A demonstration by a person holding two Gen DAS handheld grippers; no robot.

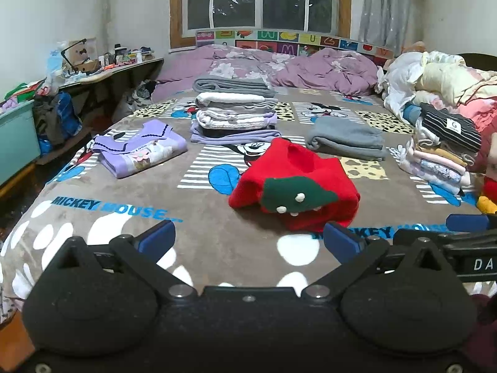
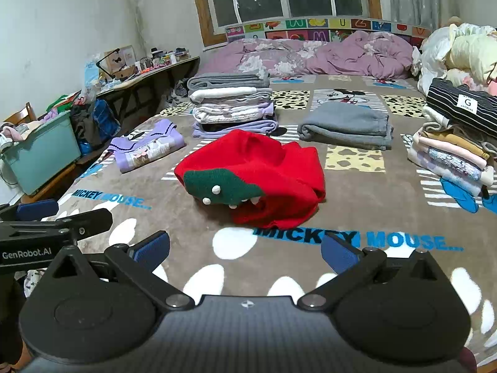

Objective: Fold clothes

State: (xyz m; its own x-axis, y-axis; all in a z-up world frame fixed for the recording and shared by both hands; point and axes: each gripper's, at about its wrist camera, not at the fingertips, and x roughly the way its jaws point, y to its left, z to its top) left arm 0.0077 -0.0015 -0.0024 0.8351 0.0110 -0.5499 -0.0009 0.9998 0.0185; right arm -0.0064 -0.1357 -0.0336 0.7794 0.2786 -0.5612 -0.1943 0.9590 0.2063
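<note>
Red knit, with a green patch and small white bobbles, is lying bunched in a loose heap on the brown fleece blanket [image 1: 205,223]: this red garment [image 1: 295,183] is sitting just ahead of both tongs, slightly right of centre for the left gripper [image 1: 248,237] and slightly left of centre for the right gripper [image 2: 247,250]. Both grippers are hovering low over the near edge of the blanket, side by side, each with its blue-padded jaws spread wide and gripping nothing; neither is touching the garment. Beyond the red heap a tall stack of folded clothes [image 2: 231,105] is standing, grey on top, white and lilac beneath. A folded lilac top [image 1: 139,147] is lying ahead and to the left of the tongs, apart from that stack, and a folded grey piece [image 2: 346,126] is lying ahead and to the right. Further right a second folded stack [image 2: 456,143] is leaning a little, with a dark striped garment carrying a white label on top. Past it a loose pile of pale clothes [image 1: 435,74] is resting against the far right side. A rumpled mauve quilt [image 2: 326,52] is lying across the far end of the bed. Off the bed to the far left a teal storage bin [image 2: 42,155] is standing on the floor, holding what looks like jumbled clothing heaped at its rim, though the edge distortion is making that hard to read.
</note>
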